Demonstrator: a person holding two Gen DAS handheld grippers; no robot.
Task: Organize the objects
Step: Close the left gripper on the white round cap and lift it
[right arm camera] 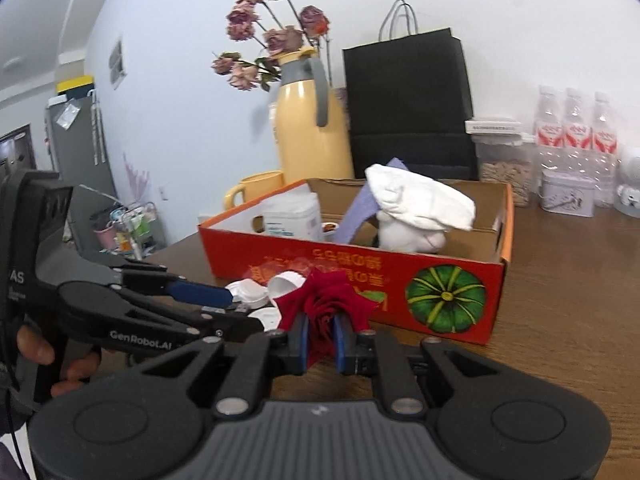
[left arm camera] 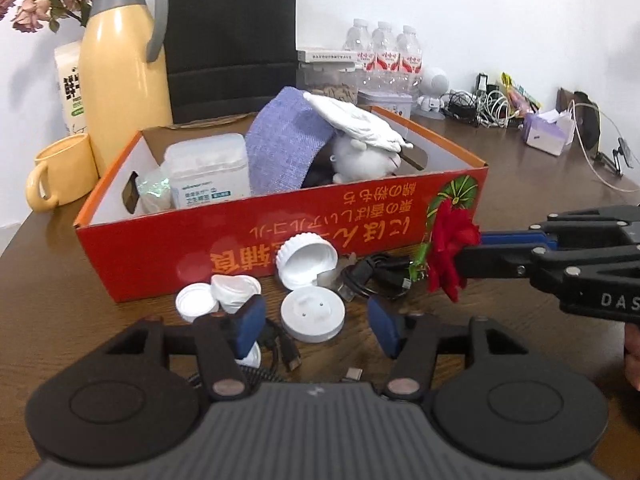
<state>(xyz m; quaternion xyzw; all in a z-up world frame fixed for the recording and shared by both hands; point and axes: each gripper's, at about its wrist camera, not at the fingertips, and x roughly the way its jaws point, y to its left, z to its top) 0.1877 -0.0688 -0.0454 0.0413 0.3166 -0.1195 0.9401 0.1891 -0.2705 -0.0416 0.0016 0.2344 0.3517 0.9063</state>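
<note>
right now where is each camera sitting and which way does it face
Left wrist: on the left gripper, low over the table, facing the red box front and the white lids; its open jaws show, and the right gripper enters from the right.
Right wrist: on the right gripper, facing the box's pumpkin corner; its jaws clamp the red flower, left gripper and a hand at left.
Shared: box, flower, yellow jug, black bag.
</note>
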